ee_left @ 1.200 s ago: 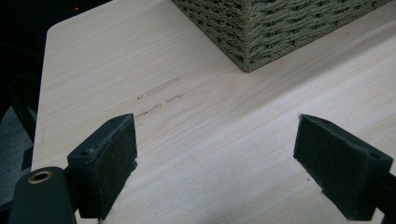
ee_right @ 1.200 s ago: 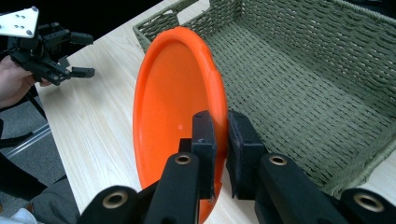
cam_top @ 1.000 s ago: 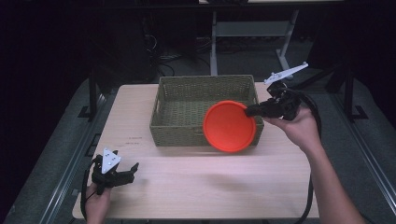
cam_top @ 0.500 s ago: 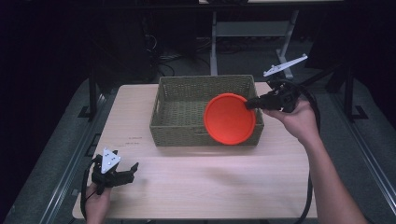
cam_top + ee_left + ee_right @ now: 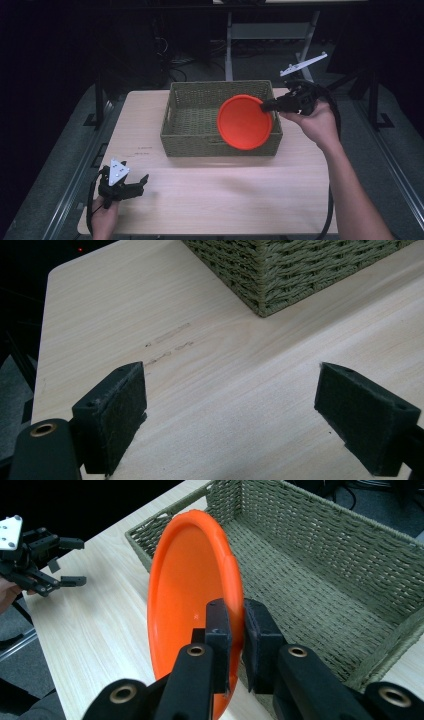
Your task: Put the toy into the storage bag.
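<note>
An orange plate [image 5: 244,122] hangs tilted on edge over the right part of a woven olive basket [image 5: 195,145], its lower part in front of the basket's near wall. My right gripper [image 5: 265,105] is shut on the plate's rim; in the right gripper view the two pads [image 5: 218,625] clamp the rim of the plate [image 5: 187,600], with the basket [image 5: 320,570] behind. My left gripper [image 5: 140,182] rests low at the table's front left corner, jaws wide apart with bare table between the pads [image 5: 112,415]. The basket's corner [image 5: 280,275] lies ahead of it.
The light wooden table [image 5: 225,200] has faint pencil marks [image 5: 142,150] left of the basket. A metal stand [image 5: 230,35] and dark floor lie behind the table. A cable [image 5: 330,210] trails along my right arm.
My right hand has carried the plate up and back, from in front of the basket's right near corner to over the basket. The left gripper has stayed put.
</note>
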`<state>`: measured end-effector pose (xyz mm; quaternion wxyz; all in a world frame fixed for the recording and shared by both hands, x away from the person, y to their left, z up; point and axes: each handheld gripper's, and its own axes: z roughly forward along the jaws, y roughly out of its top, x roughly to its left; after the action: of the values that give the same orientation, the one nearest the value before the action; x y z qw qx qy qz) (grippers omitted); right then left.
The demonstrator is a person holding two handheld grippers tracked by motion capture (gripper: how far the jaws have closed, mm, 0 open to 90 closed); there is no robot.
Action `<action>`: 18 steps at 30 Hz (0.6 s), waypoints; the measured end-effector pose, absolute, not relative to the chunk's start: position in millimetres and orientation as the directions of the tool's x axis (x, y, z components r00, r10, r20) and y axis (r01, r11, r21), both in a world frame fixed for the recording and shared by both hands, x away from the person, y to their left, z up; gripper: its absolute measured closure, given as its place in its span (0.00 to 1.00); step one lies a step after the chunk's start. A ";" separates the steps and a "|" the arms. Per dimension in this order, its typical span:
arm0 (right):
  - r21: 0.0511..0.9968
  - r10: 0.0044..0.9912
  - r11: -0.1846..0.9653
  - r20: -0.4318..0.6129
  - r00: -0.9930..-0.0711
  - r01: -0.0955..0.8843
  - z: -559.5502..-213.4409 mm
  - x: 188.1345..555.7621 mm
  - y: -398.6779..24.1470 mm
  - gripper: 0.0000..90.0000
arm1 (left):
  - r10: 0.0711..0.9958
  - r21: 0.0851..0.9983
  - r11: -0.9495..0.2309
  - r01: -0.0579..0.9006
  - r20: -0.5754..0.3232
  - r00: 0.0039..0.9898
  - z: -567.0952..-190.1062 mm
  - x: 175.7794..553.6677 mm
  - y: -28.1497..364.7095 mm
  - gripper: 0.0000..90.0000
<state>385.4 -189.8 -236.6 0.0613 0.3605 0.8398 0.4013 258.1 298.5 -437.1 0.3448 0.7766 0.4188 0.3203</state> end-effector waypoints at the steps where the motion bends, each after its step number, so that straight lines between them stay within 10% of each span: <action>1: 0.719 0.656 0.416 0.188 -0.731 0.557 -235.6 385.9 -189.7 0.91 | 0.871 0.805 -0.412 0.428 0.210 0.444 -437.2 258.0 298.4 0.14; 18: 0.708 0.671 0.412 0.189 -0.717 0.573 -227.6 402.5 -184.1 0.91 | 0.871 0.803 -0.413 0.429 0.212 0.443 -437.0 258.2 299.0 0.14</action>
<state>402.5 -184.1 -227.6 0.0621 0.3712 0.8379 0.3953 258.2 299.0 -437.0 0.3437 0.7768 0.4185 0.3215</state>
